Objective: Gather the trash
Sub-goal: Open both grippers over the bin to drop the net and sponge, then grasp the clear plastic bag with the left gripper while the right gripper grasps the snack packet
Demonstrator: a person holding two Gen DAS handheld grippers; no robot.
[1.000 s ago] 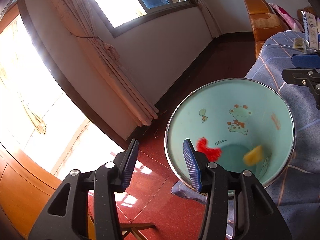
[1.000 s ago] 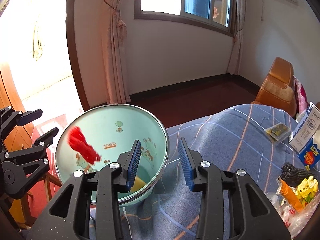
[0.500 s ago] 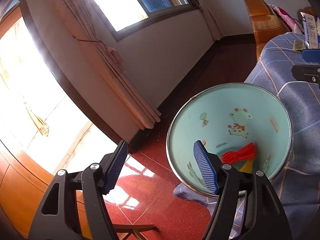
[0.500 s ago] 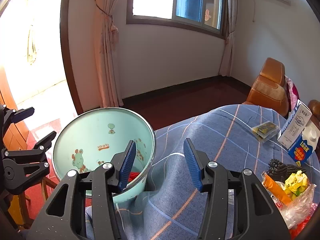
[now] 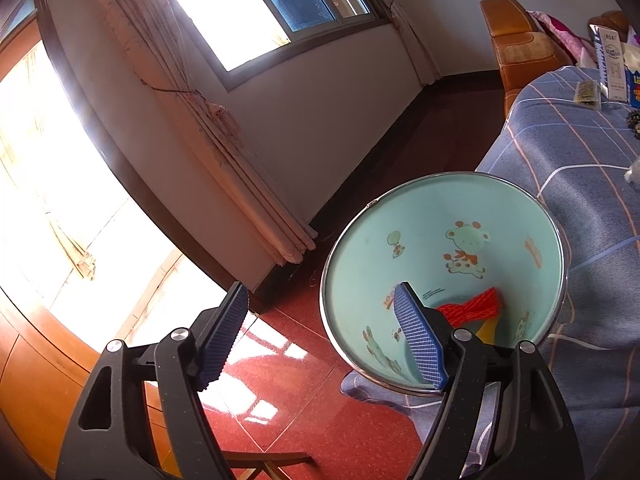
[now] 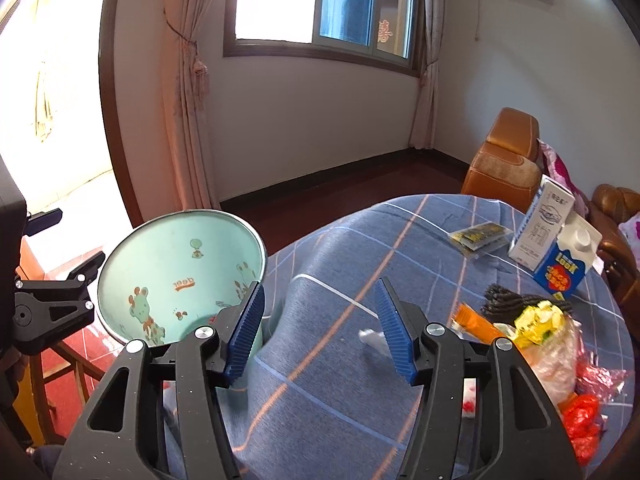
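A pale green bin (image 5: 516,208) with cartoon animals stands at the table's edge; the bin (image 6: 132,248) sits lower left in the right wrist view. At its bottom lie a red net scrap (image 5: 474,306) and a yellow piece (image 5: 489,330). My left gripper (image 5: 320,334) hangs beside the bin's left rim, jaws opening, nothing between them. My right gripper (image 6: 320,322) is over the blue checked cloth (image 6: 360,256), jaws opening and empty. On the cloth lie a white scrap (image 6: 370,338), a heap of wrappers (image 6: 536,332), a milk carton (image 6: 554,232) and a small dark packet (image 6: 480,236).
A red tiled floor (image 5: 320,392) lies below the bin. An orange-brown armchair (image 6: 504,152) stands behind the table. Curtains (image 6: 188,92) and a window (image 6: 324,4) line the far wall. The left gripper (image 6: 52,300) shows at the right wrist view's left edge.
The red scrap and yellow piece dropped to the bin's bottom. Both grippers' jaws have widened. My right gripper has swung right, away from the bin and over the cloth.
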